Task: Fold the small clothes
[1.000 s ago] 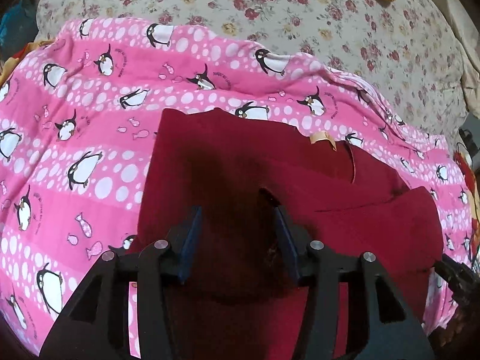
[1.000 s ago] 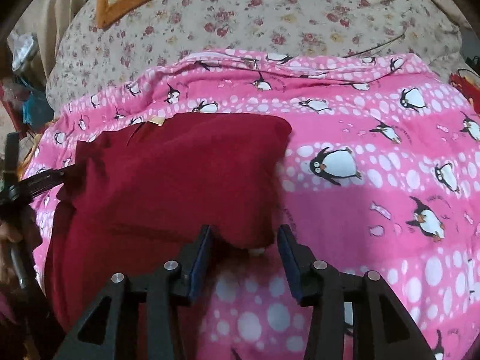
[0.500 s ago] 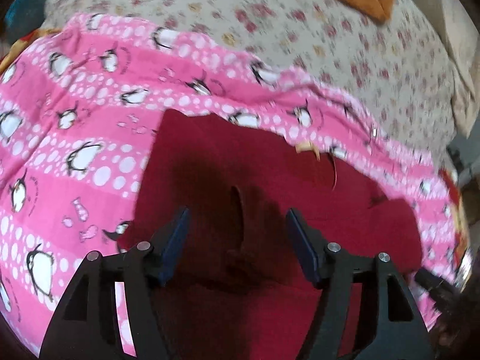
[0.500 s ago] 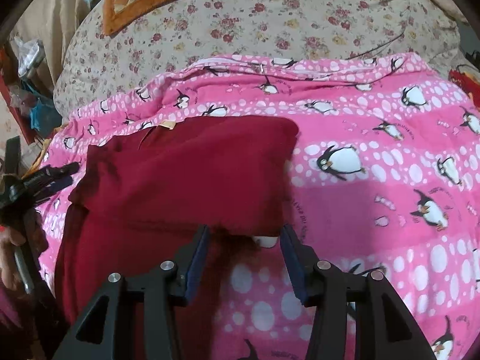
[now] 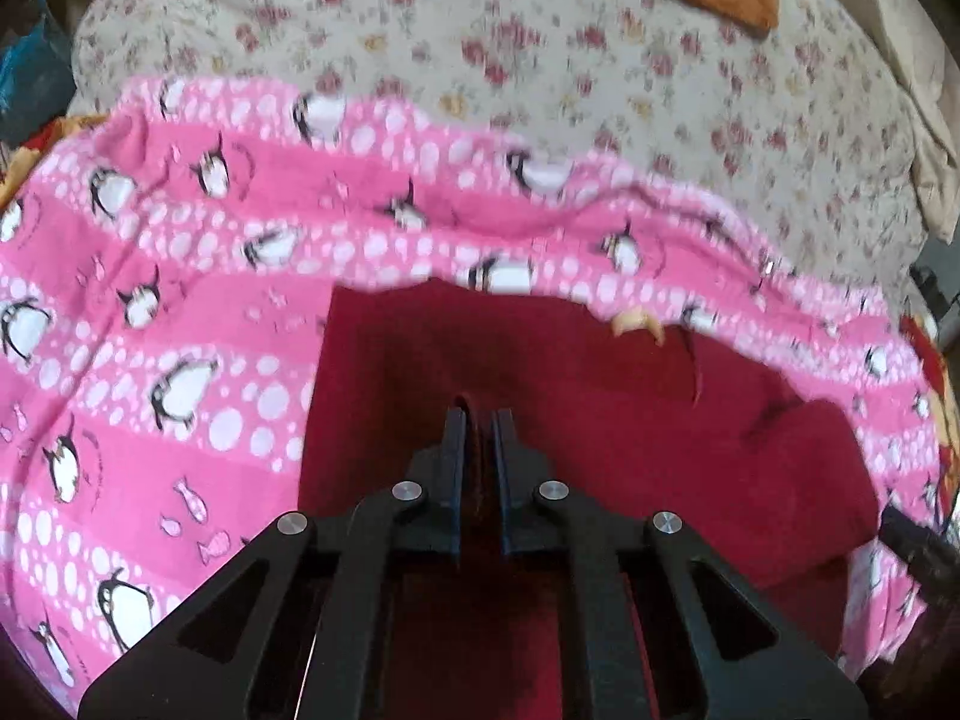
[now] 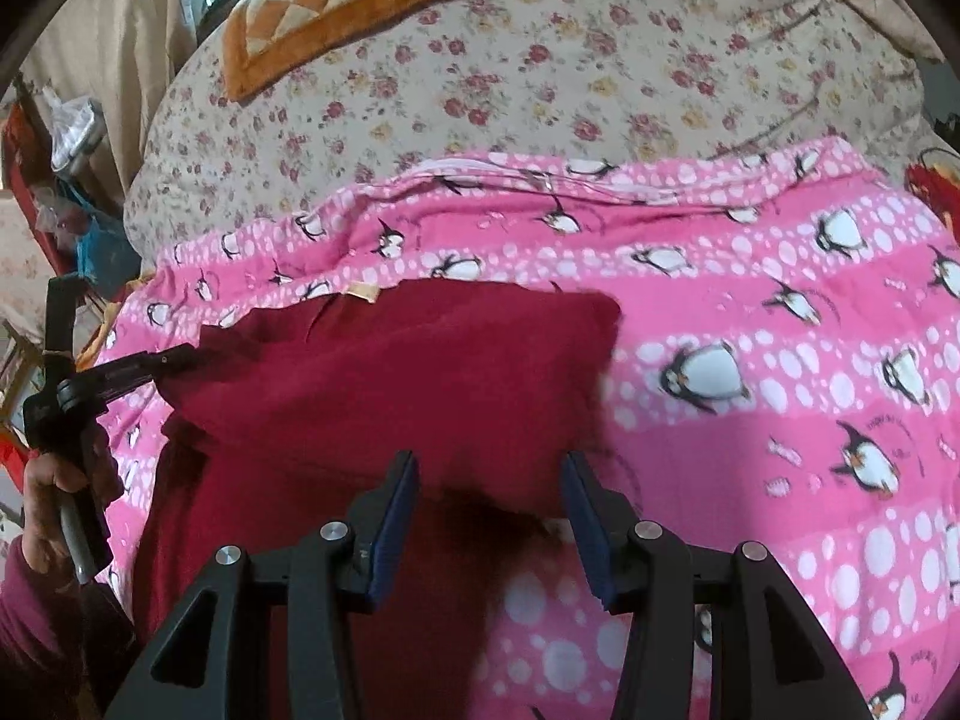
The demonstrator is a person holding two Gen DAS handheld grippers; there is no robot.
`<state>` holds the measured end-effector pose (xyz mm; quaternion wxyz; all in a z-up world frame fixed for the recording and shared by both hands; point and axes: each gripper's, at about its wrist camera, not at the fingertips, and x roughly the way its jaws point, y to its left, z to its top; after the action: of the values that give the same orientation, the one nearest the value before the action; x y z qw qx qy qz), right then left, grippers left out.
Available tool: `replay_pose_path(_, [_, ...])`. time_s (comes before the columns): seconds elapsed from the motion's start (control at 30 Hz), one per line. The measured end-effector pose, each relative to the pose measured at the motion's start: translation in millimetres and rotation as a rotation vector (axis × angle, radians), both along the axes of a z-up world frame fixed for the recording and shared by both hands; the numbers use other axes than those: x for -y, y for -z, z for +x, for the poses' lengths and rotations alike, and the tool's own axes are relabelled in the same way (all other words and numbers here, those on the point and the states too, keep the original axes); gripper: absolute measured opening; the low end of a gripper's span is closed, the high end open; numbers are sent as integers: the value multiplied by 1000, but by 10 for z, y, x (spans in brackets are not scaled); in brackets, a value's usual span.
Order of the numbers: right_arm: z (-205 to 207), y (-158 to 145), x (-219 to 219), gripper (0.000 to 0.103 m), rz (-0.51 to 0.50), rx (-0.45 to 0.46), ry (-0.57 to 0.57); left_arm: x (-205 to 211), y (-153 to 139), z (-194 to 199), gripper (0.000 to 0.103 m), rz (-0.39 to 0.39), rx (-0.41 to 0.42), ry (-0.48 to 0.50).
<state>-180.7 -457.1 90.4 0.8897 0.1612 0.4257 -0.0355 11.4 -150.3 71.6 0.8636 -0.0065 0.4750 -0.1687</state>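
Observation:
A dark red garment [image 5: 660, 450] lies partly folded on a pink penguin blanket [image 5: 180, 300], a tan label [image 5: 636, 321] at its far edge. My left gripper [image 5: 477, 420] is shut on a raised pinch of the red cloth. In the right wrist view the same garment [image 6: 390, 378] shows a folded upper layer. My right gripper [image 6: 489, 462] hovers open over its near right edge, and the cloth lies flat between the fingers without being pinched. The left gripper [image 6: 174, 354] appears there at the garment's left side, held by a hand [image 6: 54, 492].
The pink blanket [image 6: 750, 360] lies over a floral quilt [image 6: 540, 90] on a bed. An orange checked cushion [image 6: 336, 0] sits at the back. Clutter and bags stand at the far left [image 6: 78, 192]. The right gripper's tip [image 5: 918, 546] shows at the right edge of the left wrist view.
The left gripper's jaws spread wider, then shut on a pinch of the red cloth. The right gripper stayed open over the garment's edge and hardly moved.

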Motion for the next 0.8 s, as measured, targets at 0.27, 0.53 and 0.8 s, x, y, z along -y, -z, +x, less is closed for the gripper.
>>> replay_pose_path(0.27, [310, 330, -222, 48, -134, -187, -54, -101, 166, -107, 13, 26, -54, -31])
replay_pose_path(0.53, [436, -29, -283, 48, -84, -87, -54, -185, 75, -366, 30, 50, -20, -35])
replay_pose_path(0.8, [908, 445, -478, 49, -148, -189, -88, -233, 5, -682, 43, 111, 4, -16])
